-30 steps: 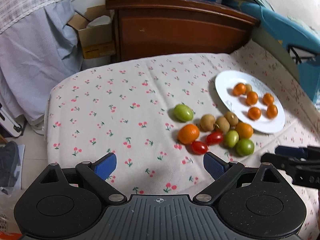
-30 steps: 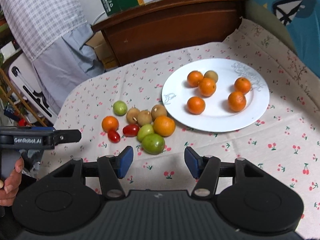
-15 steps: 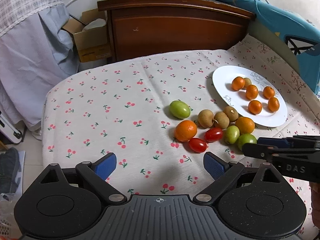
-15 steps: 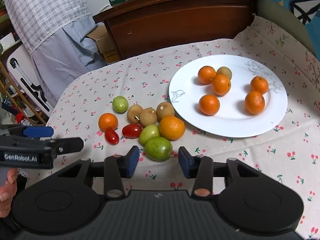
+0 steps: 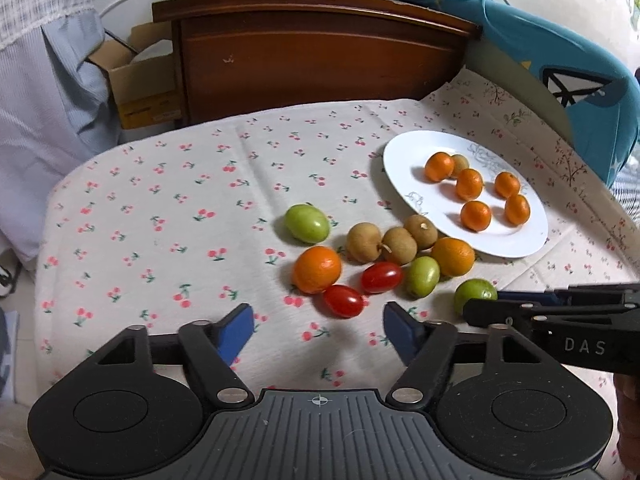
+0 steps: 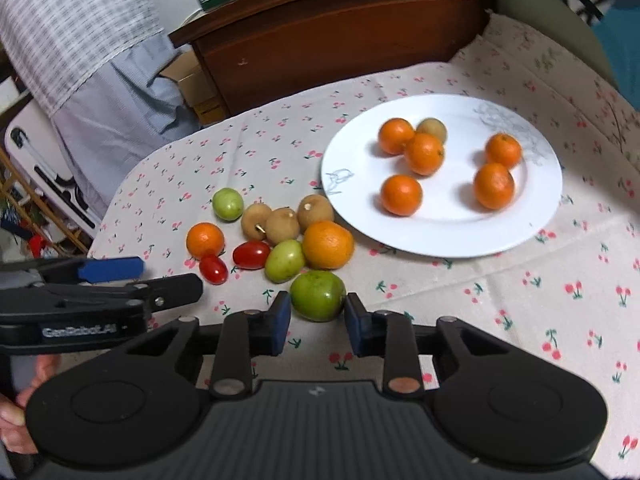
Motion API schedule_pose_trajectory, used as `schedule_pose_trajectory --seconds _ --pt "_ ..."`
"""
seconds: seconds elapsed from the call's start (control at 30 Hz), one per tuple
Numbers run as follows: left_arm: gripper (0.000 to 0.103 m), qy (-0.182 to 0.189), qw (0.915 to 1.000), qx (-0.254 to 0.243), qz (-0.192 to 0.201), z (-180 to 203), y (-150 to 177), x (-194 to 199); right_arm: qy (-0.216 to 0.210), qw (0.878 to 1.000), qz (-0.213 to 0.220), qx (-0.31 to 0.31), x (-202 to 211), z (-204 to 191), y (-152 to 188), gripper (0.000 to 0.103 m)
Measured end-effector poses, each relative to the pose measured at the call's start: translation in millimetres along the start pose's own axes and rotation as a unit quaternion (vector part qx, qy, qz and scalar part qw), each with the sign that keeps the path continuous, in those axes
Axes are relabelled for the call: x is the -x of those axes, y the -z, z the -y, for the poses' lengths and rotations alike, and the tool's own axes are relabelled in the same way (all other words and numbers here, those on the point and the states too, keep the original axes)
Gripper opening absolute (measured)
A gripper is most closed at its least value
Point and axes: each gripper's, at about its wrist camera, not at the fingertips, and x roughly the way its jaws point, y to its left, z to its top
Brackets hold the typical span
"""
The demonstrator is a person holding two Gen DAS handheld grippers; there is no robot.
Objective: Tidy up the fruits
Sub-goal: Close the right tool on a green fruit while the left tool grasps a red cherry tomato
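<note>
On the cherry-print cloth lies a cluster of loose fruit beside a white plate (image 6: 448, 200) that holds several oranges and one brown fruit. My right gripper (image 6: 317, 320) is closing, and its blue pads meet both sides of the nearest green fruit (image 6: 318, 295). My left gripper (image 5: 318, 332) is also closing, with nothing between its pads. A red cherry tomato (image 5: 343, 300) lies just beyond its tips, next to an orange (image 5: 317, 269) and a second tomato (image 5: 381, 277). Three brown fruits (image 5: 398, 245) and other green fruits lie further in.
A dark wooden headboard (image 5: 320, 60) stands behind the cloth, with a cardboard box (image 5: 140, 84) to its left and hanging fabric beyond. A blue cushion (image 5: 560, 80) bounds the right side. Bare cloth stretches to the left of the fruit.
Both grippers have come forward toward the fruit cluster. The right jaws narrowed from wide apart onto the green fruit. The left jaws narrowed too, with the red tomato now just ahead of them.
</note>
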Motion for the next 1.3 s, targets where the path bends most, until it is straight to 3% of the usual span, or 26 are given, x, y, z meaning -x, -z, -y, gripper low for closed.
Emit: schedule_pose_trajectory --seconds 0.27,0.6,0.8,0.97,1.3 --pt "0.044 0.009 0.9999 0.000 -0.005 5 0 -16 0.000 1.000 -0.002 -0.020 3 5 0 0.029" --pt "0.042 0.006 0.9999 -0.006 0.008 9 -1 -25 0.001 1.000 -0.002 -0.029 3 6 0 0.029" --pt "0.023 0.005 0.9999 -0.001 0.012 7 -1 -25 0.001 1.000 -0.002 -0.030 3 6 -1 0.029" --pt "0.018 0.007 0.9999 -0.001 0.011 8 0 -24 0.001 1.000 -0.002 -0.030 3 6 0 0.029" --pt "0.020 0.008 0.9999 0.002 0.011 6 0 -23 0.001 1.000 -0.002 -0.028 1 6 -2 0.029"
